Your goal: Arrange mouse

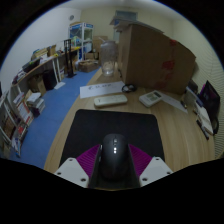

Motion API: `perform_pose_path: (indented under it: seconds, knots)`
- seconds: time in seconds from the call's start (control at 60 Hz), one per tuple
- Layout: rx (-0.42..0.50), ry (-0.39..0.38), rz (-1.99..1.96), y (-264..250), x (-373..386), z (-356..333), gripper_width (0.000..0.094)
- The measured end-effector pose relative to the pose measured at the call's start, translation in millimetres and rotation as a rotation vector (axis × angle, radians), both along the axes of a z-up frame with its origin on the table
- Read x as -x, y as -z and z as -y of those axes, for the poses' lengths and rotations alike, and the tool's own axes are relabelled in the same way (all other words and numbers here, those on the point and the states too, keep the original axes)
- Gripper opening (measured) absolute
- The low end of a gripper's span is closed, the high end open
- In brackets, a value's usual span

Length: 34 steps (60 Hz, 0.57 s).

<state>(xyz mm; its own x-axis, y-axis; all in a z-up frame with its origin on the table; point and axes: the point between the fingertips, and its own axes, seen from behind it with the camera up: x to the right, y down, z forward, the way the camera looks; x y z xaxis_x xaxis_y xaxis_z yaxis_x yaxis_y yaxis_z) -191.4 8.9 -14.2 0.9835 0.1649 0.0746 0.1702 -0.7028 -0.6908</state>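
Note:
A black mouse (113,158) with a scroll wheel and small lit dots sits between my fingers, close to the camera. My gripper (113,165) is shut on it, and the magenta pads (90,158) press against both of its sides. The mouse covers the near part of a black mouse pad (105,124) that lies on the wooden desk (170,130) just ahead of the fingers. Whether the mouse's underside touches the pad is hidden.
Beyond the mouse pad lie a white keyboard (110,100) and a white device (155,98). A large cardboard box (150,55) stands at the desk's far side. A laptop (208,100) is at the right. Shelves (15,115) and blue floor (50,125) are to the left.

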Motion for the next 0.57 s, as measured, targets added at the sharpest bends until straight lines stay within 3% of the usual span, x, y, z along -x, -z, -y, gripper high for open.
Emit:
perform_pose_path:
  seconds: [0.05,0.067,0.133,0.2,0.567]
  knots:
    - [0.033,0.000,0.007,-0.4,-0.9,4.7,0.0541]
    - [0.043,0.000,0.009,-0.8,-1.1,6.7,0.0646]
    - [0.065,-0.013,0.017,-8.8,-0.8,16.4,0.0907]
    - [0.060,-0.029,0.018,-22.9,2.1,26.1,0.0846]
    - [0.089,-0.052,-0.097,-82.0,-13.2,109.4,0.0855]
